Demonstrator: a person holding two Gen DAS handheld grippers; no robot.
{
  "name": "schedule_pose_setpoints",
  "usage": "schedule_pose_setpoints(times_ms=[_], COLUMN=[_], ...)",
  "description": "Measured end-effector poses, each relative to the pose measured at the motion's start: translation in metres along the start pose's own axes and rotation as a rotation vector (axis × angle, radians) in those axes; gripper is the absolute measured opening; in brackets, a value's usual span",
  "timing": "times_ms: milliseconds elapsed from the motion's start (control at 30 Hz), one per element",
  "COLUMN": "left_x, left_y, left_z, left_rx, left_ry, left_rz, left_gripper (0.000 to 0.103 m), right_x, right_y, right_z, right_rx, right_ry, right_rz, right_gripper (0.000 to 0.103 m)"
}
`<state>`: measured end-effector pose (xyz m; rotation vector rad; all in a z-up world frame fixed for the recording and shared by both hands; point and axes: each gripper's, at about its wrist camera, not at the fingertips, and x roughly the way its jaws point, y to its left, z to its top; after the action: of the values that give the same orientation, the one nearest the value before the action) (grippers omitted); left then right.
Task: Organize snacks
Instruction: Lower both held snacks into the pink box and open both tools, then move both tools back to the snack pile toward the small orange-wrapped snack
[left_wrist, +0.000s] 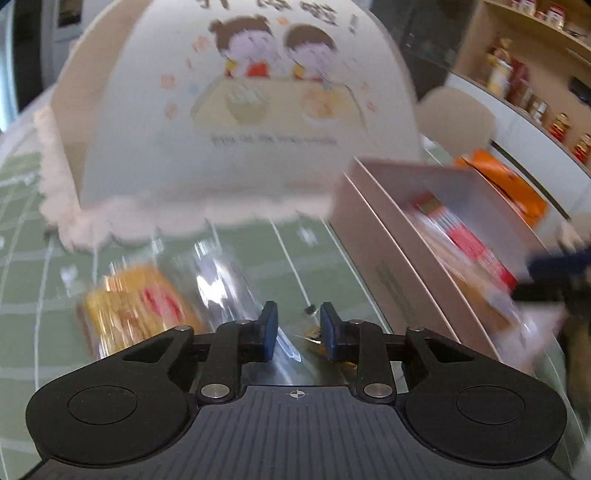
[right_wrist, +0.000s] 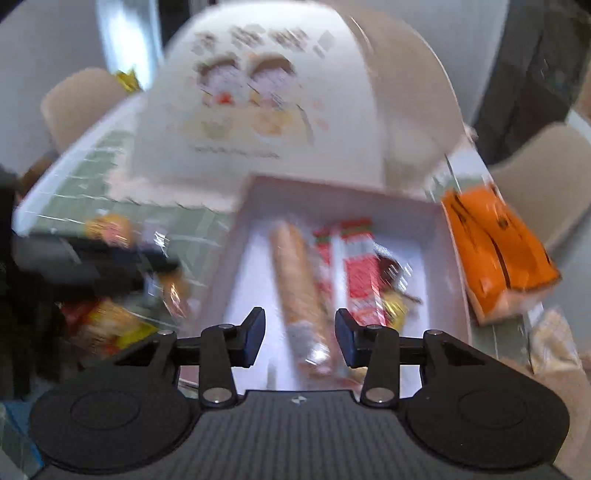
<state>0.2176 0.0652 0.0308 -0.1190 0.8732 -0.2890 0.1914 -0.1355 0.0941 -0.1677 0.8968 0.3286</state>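
Domed food cover (left_wrist: 236, 122), green tablecloth (left_wrist: 22, 280), shelves (left_wrist: 524, 74)

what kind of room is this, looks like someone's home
Most likely a home dining area or kitchen: a domed mesh food cover stands on a green patterned tablecloth, upholstered chairs surround the table, and open shelves hold jars behind.

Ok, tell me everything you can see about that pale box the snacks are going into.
The box is a shallow, open, rectangular tray, pale pinkish-white, apparently cardboard, lying flat on the green tablecloth. Inside lie a long tan wrapped roll, a red-and-white packet and smaller wrapped sweets. An orange packet sits outside along its right wall, the domed food cover just behind. The right gripper hangs open above it.
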Motion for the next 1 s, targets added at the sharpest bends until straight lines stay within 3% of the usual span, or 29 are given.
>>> schedule_pose_setpoints(times_ms=[200, 333, 433, 567, 667, 767, 867, 933, 1000], left_x=[-0.039, -0.067, -0.09, -0.11, -0.114, -0.109, -0.097, -0.084, -0.07], left_y=[-0.002, 0.007, 0.02, 0.045, 0.059, 0.059, 0.052, 0.046, 0.047], left_z=[-0.045, -0.063, -0.062, -0.055, -0.048, -0.035, -0.012, 0.007, 0.024], left_rx=[-0.064, -0.156, -0.226, -0.358, -0.435, -0.422, -0.341, -0.298, -0.279], left_ry=[0.046, 0.046, -0.033, -0.168, -0.21, -0.222, -0.246, -0.261, -0.268], left_rz=[-0.053, -0.066, -0.016, 0.07, 0.083, 0.05, 0.005, 0.025, 0.097], left_gripper=[0.026, 0.026, 0.026, 0.026, 0.026, 0.026, 0.026, 0.026, 0.026], right_x=[-0.011, 0.001, 0.011, 0.04, 0.057, 0.055, 0.038, 0.026, 0.013], right_y=[0.045, 0.084, 0.103, 0.129, 0.142, 0.137, 0.123, 0.114, 0.107], right_z=[0.006, -0.006, -0.016, -0.018, -0.025, -0.037, -0.053, -0.066, -0.08], right_rx=[-0.091, -0.217, -0.284, -0.346, -0.386, -0.339, -0.244, -0.184, -0.159], right_ry=[-0.06, -0.062, -0.061, -0.067, -0.061, -0.029, 0.024, 0.058, 0.08], right_rz=[0.142, 0.157, 0.162, 0.094, 0.026, 0.044, 0.151, 0.202, 0.227], right_gripper=[0.041, 0.042, 0.041, 0.031, 0.028, 0.021, 0.021, 0.021, 0.021])
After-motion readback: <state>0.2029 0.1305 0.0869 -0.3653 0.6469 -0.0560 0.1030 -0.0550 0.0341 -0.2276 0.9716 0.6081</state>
